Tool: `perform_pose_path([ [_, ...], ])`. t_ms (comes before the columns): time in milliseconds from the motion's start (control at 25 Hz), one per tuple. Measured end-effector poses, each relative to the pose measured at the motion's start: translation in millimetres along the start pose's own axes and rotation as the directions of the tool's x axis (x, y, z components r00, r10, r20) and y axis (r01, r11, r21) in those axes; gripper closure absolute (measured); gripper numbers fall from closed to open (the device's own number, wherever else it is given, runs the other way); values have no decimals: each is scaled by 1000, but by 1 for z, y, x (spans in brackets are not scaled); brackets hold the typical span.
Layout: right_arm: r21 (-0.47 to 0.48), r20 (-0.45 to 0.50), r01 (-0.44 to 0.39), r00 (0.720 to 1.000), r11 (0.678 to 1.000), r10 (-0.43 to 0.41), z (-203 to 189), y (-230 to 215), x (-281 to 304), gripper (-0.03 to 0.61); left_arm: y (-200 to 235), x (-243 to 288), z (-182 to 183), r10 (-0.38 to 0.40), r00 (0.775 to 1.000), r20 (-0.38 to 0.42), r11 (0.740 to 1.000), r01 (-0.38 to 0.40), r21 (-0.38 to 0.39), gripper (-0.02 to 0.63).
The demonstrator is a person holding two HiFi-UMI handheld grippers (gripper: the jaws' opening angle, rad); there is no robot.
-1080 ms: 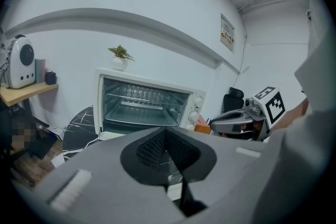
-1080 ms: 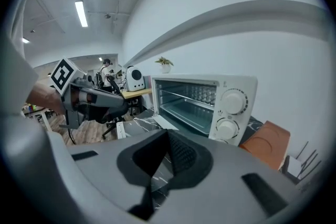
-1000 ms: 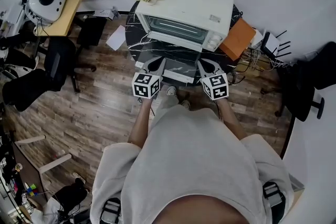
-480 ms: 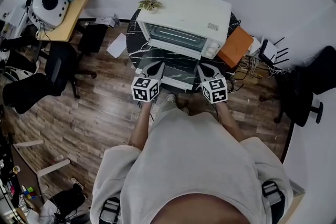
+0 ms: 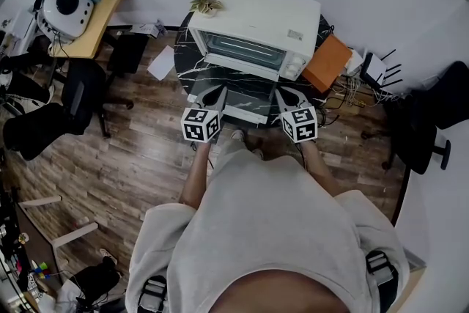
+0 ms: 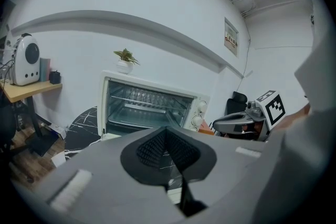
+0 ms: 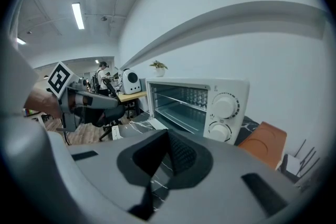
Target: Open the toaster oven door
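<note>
Left gripper (image 5: 218, 91) and right gripper (image 5: 283, 93) both have jaws pressed together on nothing — the boxy white metal toaster oven (image 5: 256, 20) stands just ahead of them on the round black marble-patterned table (image 5: 191, 67), its glass door (image 5: 245, 99) lying folded down flat between the two tips.

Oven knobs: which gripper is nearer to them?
Right. The right gripper hangs just in front of the knobs; the left gripper is farther off, before the oven's opposite end.
</note>
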State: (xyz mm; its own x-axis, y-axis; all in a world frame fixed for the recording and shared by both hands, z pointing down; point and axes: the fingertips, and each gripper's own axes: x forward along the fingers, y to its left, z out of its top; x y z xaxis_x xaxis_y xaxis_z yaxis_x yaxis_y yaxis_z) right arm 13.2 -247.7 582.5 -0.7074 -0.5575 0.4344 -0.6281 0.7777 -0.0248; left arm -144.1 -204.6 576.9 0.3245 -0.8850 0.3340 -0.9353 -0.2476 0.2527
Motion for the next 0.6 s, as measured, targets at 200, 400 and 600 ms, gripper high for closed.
perform_pose_path([
  [200,-5,-13,-3,1000,1000,3,-3,0,0,566,0,1,-3,-2,1000,-8,1000,2,-5,604],
  [400,-5,-17,-3,1000,1000,3,-5,-1,0,566,-1,3,-3,-4,1000,-11,1000,4,-4,604],
  [600,-8,-16,-6,1000,1000,6,-4,-3,1,566,-3,6,-1,-7,1000,-9,1000,7,-4,604],
])
